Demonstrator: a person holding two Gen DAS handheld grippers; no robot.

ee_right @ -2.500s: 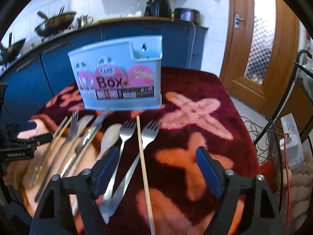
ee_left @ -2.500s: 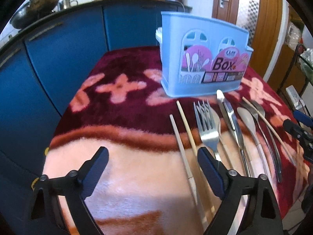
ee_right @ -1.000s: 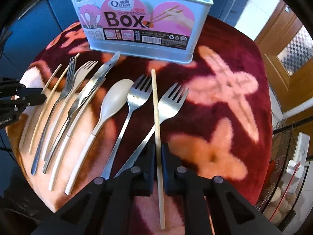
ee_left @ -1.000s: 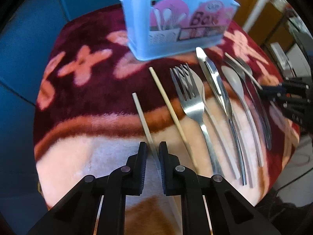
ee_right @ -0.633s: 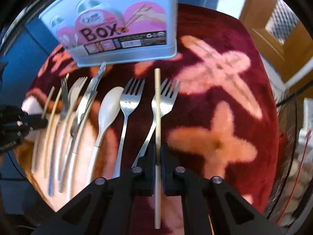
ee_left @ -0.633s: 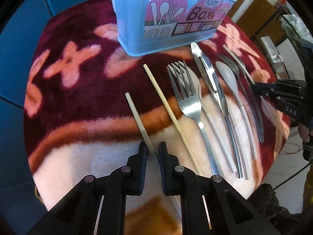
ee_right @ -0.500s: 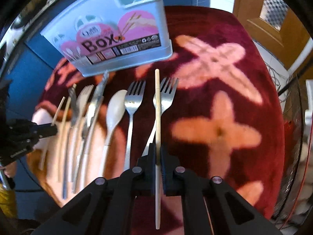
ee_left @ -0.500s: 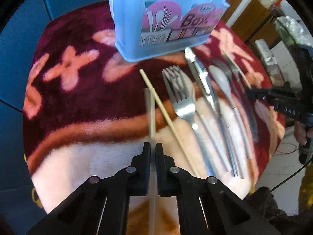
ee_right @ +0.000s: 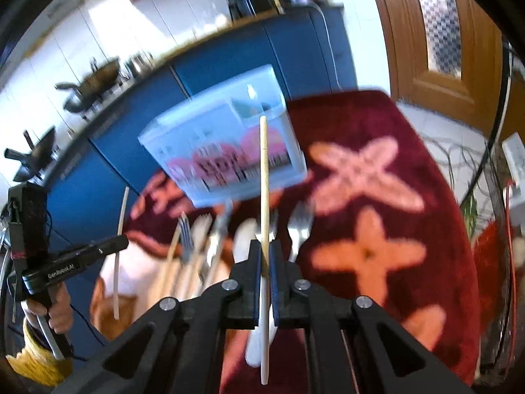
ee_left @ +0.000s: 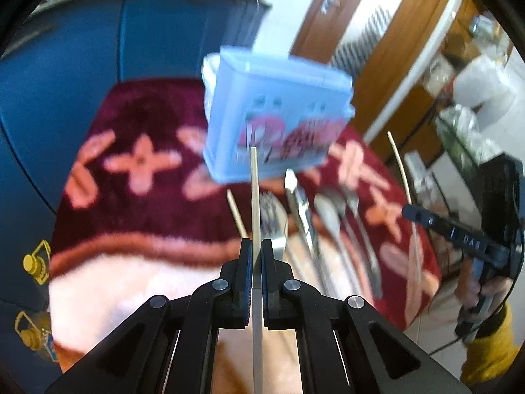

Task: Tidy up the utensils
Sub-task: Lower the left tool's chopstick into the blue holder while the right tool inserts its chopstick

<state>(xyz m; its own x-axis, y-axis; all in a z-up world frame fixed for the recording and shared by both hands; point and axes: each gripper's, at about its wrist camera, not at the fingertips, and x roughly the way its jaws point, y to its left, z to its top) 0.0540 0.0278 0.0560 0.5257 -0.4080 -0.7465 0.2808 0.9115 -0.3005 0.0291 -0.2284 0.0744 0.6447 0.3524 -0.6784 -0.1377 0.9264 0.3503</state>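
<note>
My left gripper (ee_left: 257,246) is shut on a pale chopstick (ee_left: 254,193), held above the cloth and pointing at the light blue utensil box (ee_left: 272,111). My right gripper (ee_right: 265,249) is shut on a wooden chopstick (ee_right: 264,177), also lifted, its tip in front of the box (ee_right: 223,144). On the red flowered cloth (ee_left: 137,124) lie another chopstick (ee_left: 237,211), forks (ee_right: 299,226), a knife (ee_left: 300,203) and a white spoon (ee_left: 331,211). The right gripper (ee_left: 426,220) with its chopstick shows at the right of the left wrist view; the left gripper (ee_right: 108,246) shows at the left of the right wrist view.
Blue cabinets (ee_left: 82,75) stand behind the table, with woks (ee_right: 95,82) and pots on the counter. A wooden door (ee_right: 443,32) is at the right. A wire rack (ee_right: 498,216) and cables sit beside the table's right edge. A person's hand (ee_right: 55,312) grips the left handle.
Both grippers have risen off the cloth with their chopsticks and tilted up towards the box. The chopsticks no longer lie among the other utensils.
</note>
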